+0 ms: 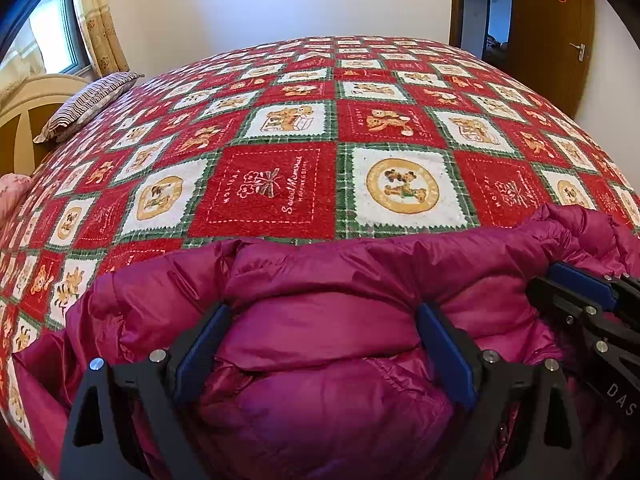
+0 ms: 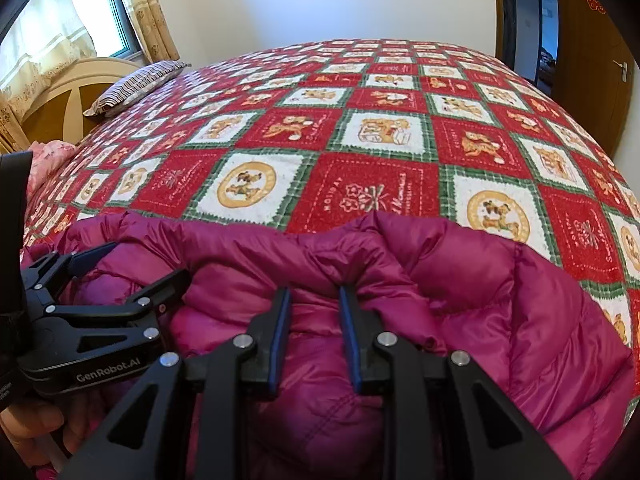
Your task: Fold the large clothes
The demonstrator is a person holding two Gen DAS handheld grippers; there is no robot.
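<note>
Close up, left gripper (image 1: 324, 312) spread wide around a fat bulge of the puffy jacket (image 1: 320, 360). Right gripper (image 2: 314, 292) nearly together, pinching a fold. Shiny, dark pink, soft and lumpy, bunched on the near edge of the red checked blanket (image 1: 280, 140).

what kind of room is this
Most likely a home bedroom: a large bed under a red patchwork bedspread, a striped pillow by the headboard, and a curtained window. A magenta puffer jacket lies on the bed.
</note>
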